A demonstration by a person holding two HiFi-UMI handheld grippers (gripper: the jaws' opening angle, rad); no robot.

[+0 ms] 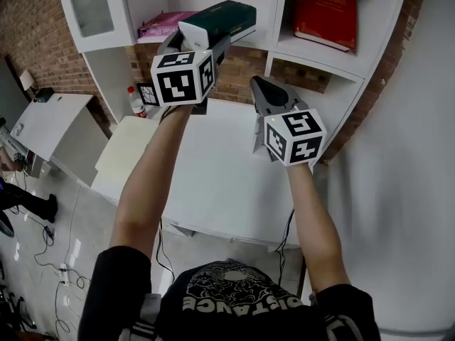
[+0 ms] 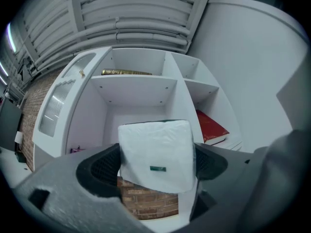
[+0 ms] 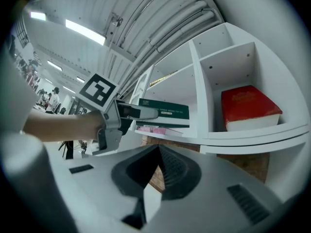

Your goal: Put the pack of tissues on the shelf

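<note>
Nearest you, your right gripper [image 3: 156, 152] sits pinched shut and empty, while your left gripper [image 2: 156, 171] squeezes the pack of tissues [image 1: 224, 16] by its near end, upper centre at the shelf [image 1: 281, 9] mouth; it's likely light and squashy, so hold gently.

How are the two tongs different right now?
The left tongs are shut on the green-and-white soft pack of tissues; the right tongs are shut on nothing. The left tongs reach up to the white shelf; the right tongs sit lower, short of it. Both carry a white cube with black square markers.
</note>
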